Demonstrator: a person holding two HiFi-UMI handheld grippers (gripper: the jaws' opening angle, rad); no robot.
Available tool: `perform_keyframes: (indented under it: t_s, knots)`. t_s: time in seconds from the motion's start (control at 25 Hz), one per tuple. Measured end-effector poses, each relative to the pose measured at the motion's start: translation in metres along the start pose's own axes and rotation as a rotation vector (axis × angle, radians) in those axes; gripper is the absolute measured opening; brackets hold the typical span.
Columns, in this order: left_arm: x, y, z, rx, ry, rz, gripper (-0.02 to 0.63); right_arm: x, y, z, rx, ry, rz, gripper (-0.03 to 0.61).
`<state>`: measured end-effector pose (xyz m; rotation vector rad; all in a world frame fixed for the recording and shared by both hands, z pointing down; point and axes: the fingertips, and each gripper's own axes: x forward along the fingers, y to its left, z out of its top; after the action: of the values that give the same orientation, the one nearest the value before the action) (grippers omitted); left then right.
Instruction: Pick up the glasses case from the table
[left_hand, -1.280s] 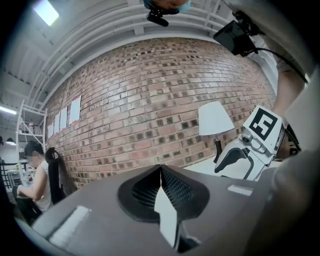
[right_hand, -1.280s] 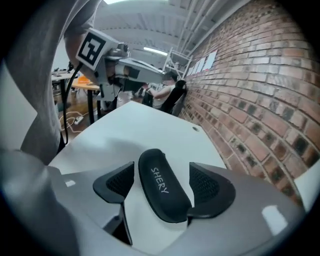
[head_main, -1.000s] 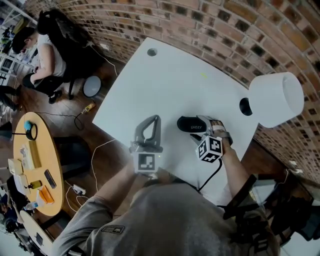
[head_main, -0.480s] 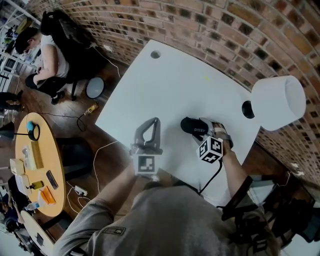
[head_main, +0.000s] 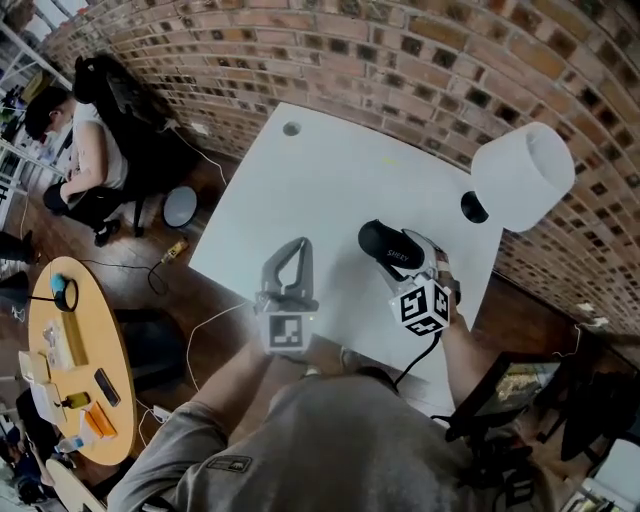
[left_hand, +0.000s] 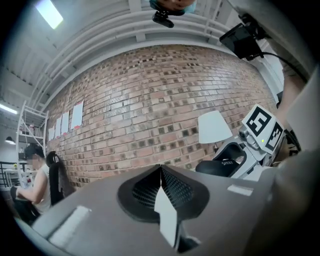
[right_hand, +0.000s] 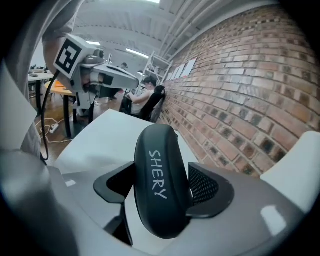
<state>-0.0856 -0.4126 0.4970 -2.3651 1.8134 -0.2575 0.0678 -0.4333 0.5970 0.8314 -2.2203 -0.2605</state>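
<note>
The black glasses case (head_main: 383, 242), with white lettering on its lid, sits between the jaws of my right gripper (head_main: 397, 252) above the white table (head_main: 320, 185). In the right gripper view the case (right_hand: 157, 185) stands on edge with both pads pressing on its sides, and my right gripper (right_hand: 162, 187) is shut on it. My left gripper (head_main: 299, 246) hovers over the table's near edge, left of the case, with nothing in it. Its jaws (left_hand: 161, 172) meet in a thin line.
A white lamp (head_main: 520, 175) stands at the table's right corner, close behind the case. A small cable hole (head_main: 291, 129) marks the far corner. A brick wall (head_main: 400, 60) runs behind. A seated person (head_main: 75, 140) and a cluttered round table (head_main: 75, 370) are at left.
My right gripper has closed on the case and lifted it off the table. The left gripper has risen a little, still shut.
</note>
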Motion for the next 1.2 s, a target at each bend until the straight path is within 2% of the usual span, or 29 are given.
perform_keyframes:
  t_s: [0.12,0.32,0.56,0.64,0.88,1.2]
  knots:
    - [-0.008,0.001,0.015,-0.04,-0.038,-0.007,0.003,-0.025,-0.01,0.018,0.043,-0.043,-0.087,0.35]
    - [-0.03,0.003,0.044,-0.058,-0.106,-0.026,0.003,-0.07,-0.016,0.048,0.121,-0.13,-0.214,0.348]
    - [-0.061,0.01,0.069,-0.072,-0.151,-0.04,0.003,-0.13,-0.022,0.083,0.357,-0.296,-0.333,0.348]
    - [-0.071,0.01,0.077,-0.063,-0.172,-0.051,0.003,-0.151,-0.022,0.09,0.406,-0.337,-0.367,0.348]
    - [-0.104,0.006,0.097,-0.08,-0.211,-0.085,0.003,-0.205,-0.007,0.108,0.465,-0.414,-0.436,0.348]
    - [-0.155,-0.008,0.115,-0.12,-0.244,-0.144,0.003,-0.283,0.023,0.104,0.76,-0.558,-0.489,0.348]
